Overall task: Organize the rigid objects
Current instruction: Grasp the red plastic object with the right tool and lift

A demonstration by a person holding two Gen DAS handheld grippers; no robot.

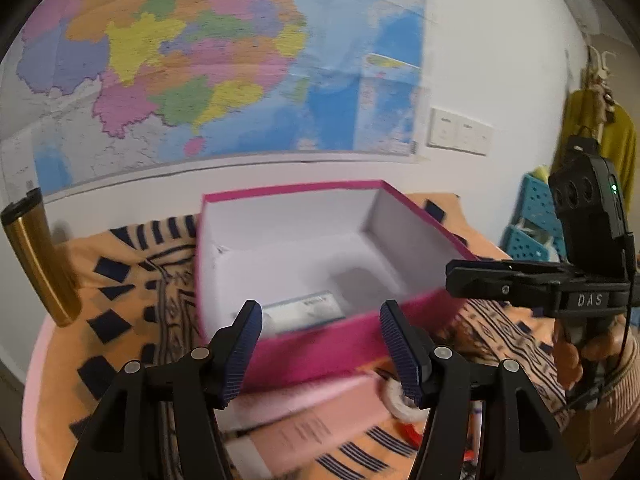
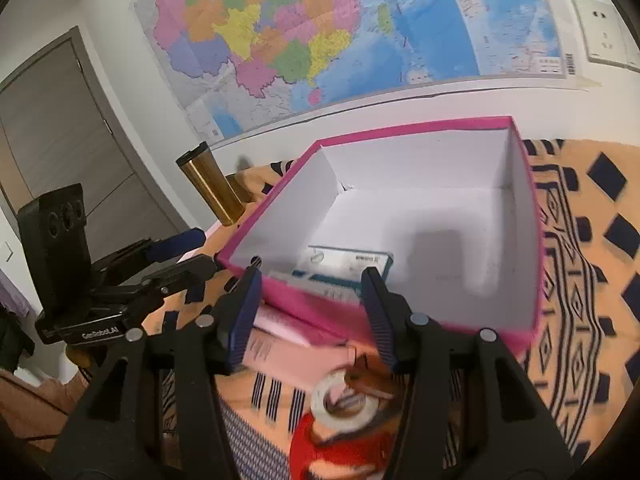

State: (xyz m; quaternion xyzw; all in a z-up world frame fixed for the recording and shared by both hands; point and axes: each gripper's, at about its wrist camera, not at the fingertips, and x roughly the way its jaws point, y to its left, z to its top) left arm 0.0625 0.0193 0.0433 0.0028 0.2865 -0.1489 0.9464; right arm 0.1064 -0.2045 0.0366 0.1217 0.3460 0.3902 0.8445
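We hold both grippers, left (image 1: 320, 344) and right (image 2: 312, 312), spread and empty just before the pink box (image 2: 400, 320). One small carton (image 2: 344, 266) lies inside; next, probably, comes the tape roll (image 2: 344, 404) just outside it.

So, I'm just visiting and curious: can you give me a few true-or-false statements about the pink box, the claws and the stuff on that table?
1. The pink box is open at the top, with no lid on it. True.
2. The box is completely empty. False: a small white and teal carton lies inside, near the front wall.
3. The left claw grips a roll of tape. False: nothing is between its fingers; the tape roll lies on the patterned cloth in front of the box.
4. A gold cylinder stands left of the box. True.
5. The right claw is empty too. True.
6. The wall behind is bare. False: a coloured map hangs there.
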